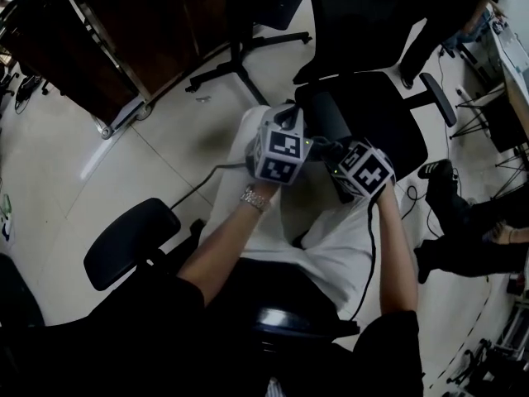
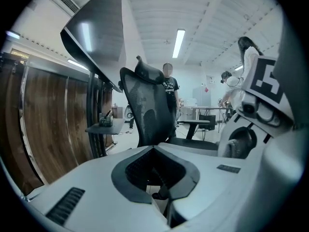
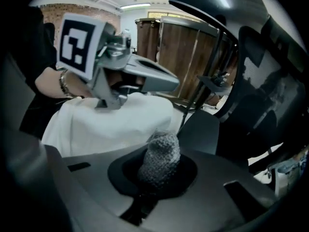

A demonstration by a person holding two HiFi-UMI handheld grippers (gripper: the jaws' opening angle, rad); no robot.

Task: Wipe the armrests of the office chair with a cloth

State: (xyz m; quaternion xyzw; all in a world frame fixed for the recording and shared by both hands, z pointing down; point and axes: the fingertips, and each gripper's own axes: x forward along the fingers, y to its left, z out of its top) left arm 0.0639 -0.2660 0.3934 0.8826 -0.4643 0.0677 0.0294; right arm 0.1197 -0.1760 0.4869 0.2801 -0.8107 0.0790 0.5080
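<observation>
A black office chair (image 1: pixel 372 118) stands in front of me, with one armrest pad (image 1: pixel 329 116) near the grippers and the other (image 1: pixel 439 99) at the far side. My right gripper (image 1: pixel 337 157) is shut on a grey knitted cloth (image 3: pixel 159 161), just short of the near armrest (image 3: pixel 203 129). Just left of it, my left gripper (image 1: pixel 288 126) has its jaws together with nothing between them. In the left gripper view the chair's mesh back (image 2: pixel 147 108) rises ahead, and the right gripper (image 2: pixel 258 98) with the cloth (image 2: pixel 239 144) is at the right.
White fabric (image 1: pixel 322 246) covers my lap below the grippers. A second black chair (image 1: pixel 132 242) stands at the lower left. A wooden cabinet (image 1: pixel 107 31) fills the upper left. A chair base (image 1: pixel 240 60) lies on the floor ahead. A person's legs (image 1: pixel 463 230) are at the right.
</observation>
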